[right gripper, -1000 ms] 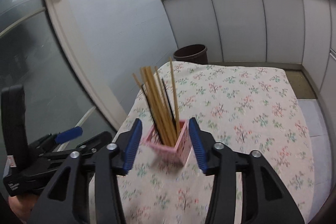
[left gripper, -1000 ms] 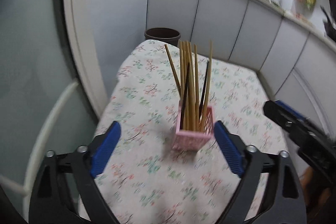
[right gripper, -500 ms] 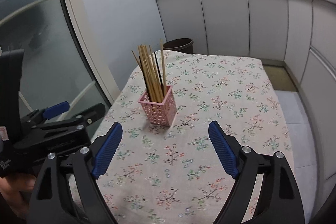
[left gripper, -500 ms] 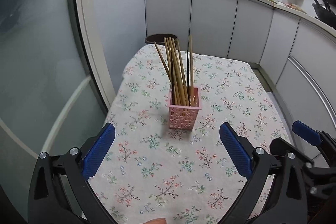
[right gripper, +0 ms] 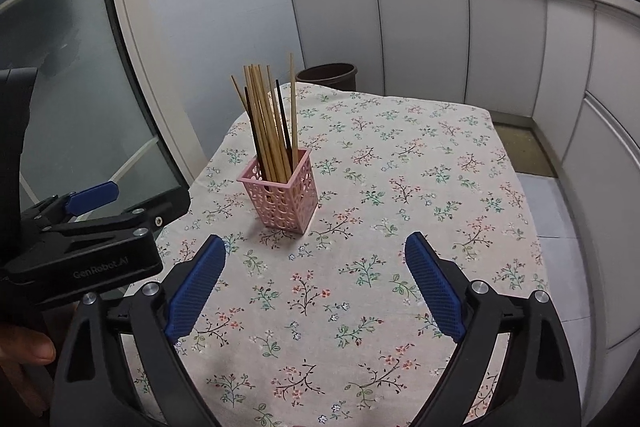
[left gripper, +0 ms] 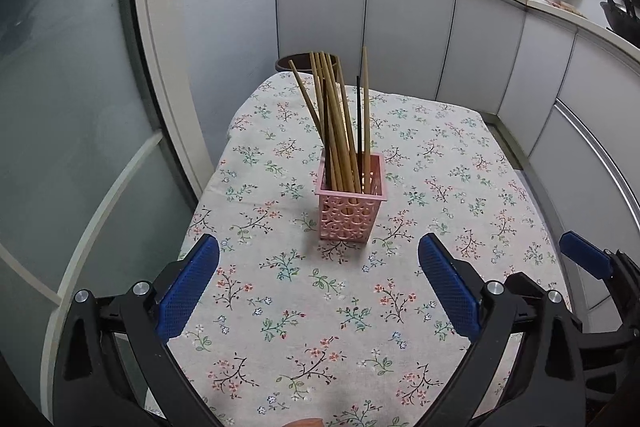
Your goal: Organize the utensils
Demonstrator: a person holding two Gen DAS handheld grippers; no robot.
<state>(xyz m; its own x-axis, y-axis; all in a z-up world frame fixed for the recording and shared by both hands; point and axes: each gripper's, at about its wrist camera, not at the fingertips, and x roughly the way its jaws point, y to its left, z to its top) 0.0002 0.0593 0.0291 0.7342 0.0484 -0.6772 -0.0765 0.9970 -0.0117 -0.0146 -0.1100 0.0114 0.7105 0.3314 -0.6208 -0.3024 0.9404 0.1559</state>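
Behind table [left gripper: 460, 155], brown bin [right gripper: 328, 75], cabinets [right gripper: 420, 35]

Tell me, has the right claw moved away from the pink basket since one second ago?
Yes. The right claw has pulled back from the pink basket, which now stands free on the tablecloth; its jaws are wide open.

Basket [left gripper: 352, 213]: perforated pink plastic. Chopsticks [left gripper: 338, 123]: mostly matt wood, some black. Tablecloth [left gripper: 440, 187]: floral woven cloth. Pads [left gripper: 188, 291]: ribbed blue plastic. Cabinets [right gripper: 420, 35]: smooth, semi-gloss.
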